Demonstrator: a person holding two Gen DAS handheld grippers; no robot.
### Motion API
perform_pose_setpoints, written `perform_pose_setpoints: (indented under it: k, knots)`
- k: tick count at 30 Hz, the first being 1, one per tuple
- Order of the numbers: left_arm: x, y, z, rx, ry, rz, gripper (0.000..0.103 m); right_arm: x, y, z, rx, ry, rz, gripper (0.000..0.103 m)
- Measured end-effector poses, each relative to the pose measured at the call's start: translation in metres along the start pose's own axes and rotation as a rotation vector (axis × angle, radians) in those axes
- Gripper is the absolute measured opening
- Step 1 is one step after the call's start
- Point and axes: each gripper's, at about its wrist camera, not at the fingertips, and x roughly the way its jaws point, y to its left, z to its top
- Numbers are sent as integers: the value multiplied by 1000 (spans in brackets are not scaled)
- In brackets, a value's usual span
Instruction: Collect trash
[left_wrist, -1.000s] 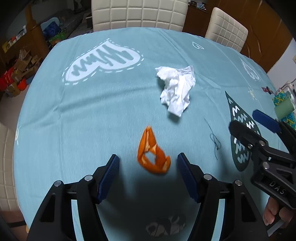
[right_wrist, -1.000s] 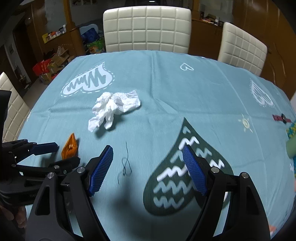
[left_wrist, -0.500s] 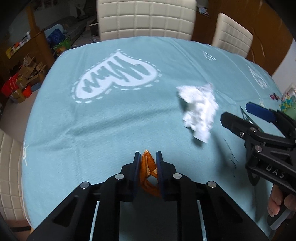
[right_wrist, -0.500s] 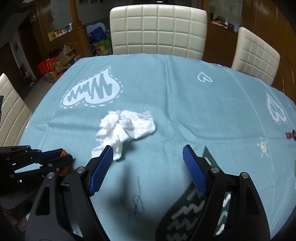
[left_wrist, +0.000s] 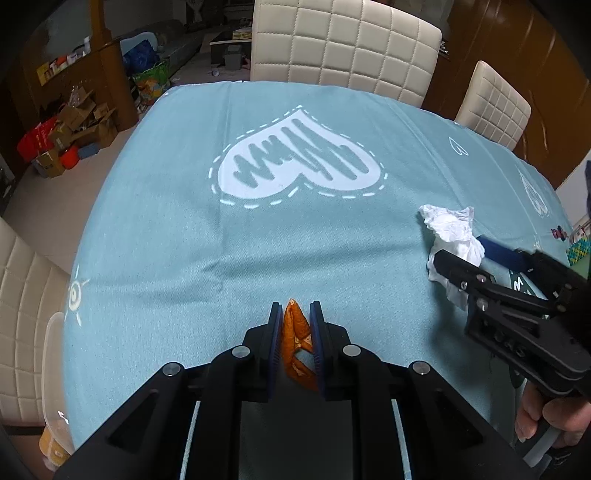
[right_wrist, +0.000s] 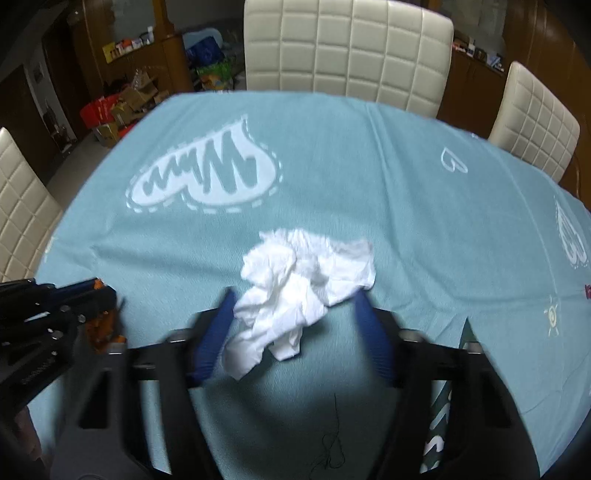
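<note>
A curled orange peel (left_wrist: 293, 332) is pinched between the blue pads of my left gripper (left_wrist: 295, 314), which is shut on it just above the blue tablecloth (left_wrist: 184, 258). The right wrist view shows that gripper (right_wrist: 99, 291) and the peel (right_wrist: 101, 325) at the left edge. A crumpled white tissue (right_wrist: 295, 288) lies on the cloth between the blurred fingers of my right gripper (right_wrist: 295, 297), whose jaws are closing around it but still stand apart. The left wrist view has the right gripper (left_wrist: 460, 248) astride the tissue (left_wrist: 450, 229).
A black thread (right_wrist: 332, 443) lies on the cloth below the tissue, beside a dark green print (right_wrist: 439, 424). Cream quilted chairs (right_wrist: 347, 48) stand at the far and left sides. A clear plastic container (left_wrist: 51, 369) sits by the left table edge. A hand (left_wrist: 554, 417) holds the right gripper.
My left gripper closed on the orange peel and moved left with it. My right gripper moved left from the thread to the tissue, and its jaws have begun to narrow.
</note>
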Motion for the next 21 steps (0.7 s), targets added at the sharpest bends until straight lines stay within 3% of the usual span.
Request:
perform_pose_setpoints:
  k: [6,21]
  knots:
    - [-3,-7,-6,14,6,-28,16,-15,4,-16,-50,-21,0,19]
    - [-35,-54,-36,121,-15,-77,16,-71,-1,-69,-26,-34,-7,19]
